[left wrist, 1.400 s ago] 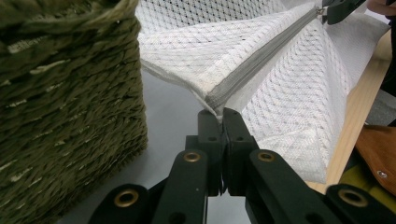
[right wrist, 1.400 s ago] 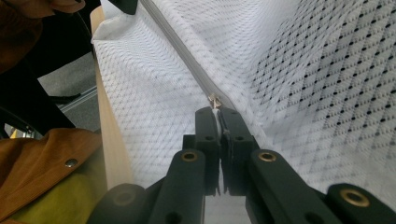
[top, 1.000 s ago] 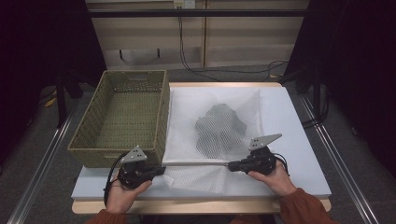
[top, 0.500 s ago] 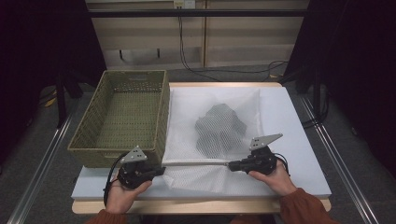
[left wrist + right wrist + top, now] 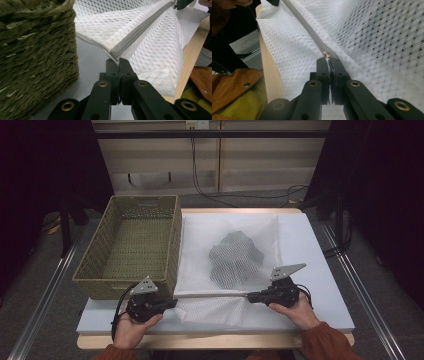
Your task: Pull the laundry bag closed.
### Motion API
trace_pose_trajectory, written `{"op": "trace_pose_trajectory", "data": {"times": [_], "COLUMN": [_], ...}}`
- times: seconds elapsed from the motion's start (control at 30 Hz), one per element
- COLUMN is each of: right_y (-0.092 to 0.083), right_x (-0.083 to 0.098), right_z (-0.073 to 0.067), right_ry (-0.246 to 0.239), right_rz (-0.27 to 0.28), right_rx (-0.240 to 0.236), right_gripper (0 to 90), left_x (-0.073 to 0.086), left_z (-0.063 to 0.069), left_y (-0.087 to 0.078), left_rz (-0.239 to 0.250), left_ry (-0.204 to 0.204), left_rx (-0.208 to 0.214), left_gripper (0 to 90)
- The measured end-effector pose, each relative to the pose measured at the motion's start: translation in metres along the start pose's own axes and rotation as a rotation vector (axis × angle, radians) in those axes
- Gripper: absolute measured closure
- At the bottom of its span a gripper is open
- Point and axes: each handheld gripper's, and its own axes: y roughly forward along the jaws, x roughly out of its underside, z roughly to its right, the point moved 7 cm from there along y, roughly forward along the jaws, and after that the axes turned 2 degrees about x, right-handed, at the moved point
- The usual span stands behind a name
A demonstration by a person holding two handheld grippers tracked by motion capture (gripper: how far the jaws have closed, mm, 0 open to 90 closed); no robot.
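Mesh bag [image 5: 230,255] zipper stretched between both tongs.

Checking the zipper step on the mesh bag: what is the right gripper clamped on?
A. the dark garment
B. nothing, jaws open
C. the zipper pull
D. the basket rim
C: in the right gripper view the right gripper has its jaws shut at the zipper pull of the mesh bag.

basket [image 5: 134,245]: on counter [image 5: 320,265], just left of bag
bag [image 5: 230,265]: flat on counter
garment [image 5: 234,257]: inside bag
zipper [image 5: 212,295]: bag's near edge
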Motion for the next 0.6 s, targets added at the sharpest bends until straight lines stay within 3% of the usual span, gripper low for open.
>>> {"op": "trace_pose_trajectory", "data": {"times": [0.6], "right_y": [-0.0053], "right_x": [0.0055], "right_z": [0.0065], "right_ry": [0.018], "right_rz": [-0.001], "right_rx": [0.023], "right_gripper": [86.7], "left_x": [0.0012], "left_z": [-0.0007], "left_y": [-0.0004], "left_rz": [-0.006], "left_ry": [-0.001], "left_rx": [0.000], "left_gripper": [88.2]}}
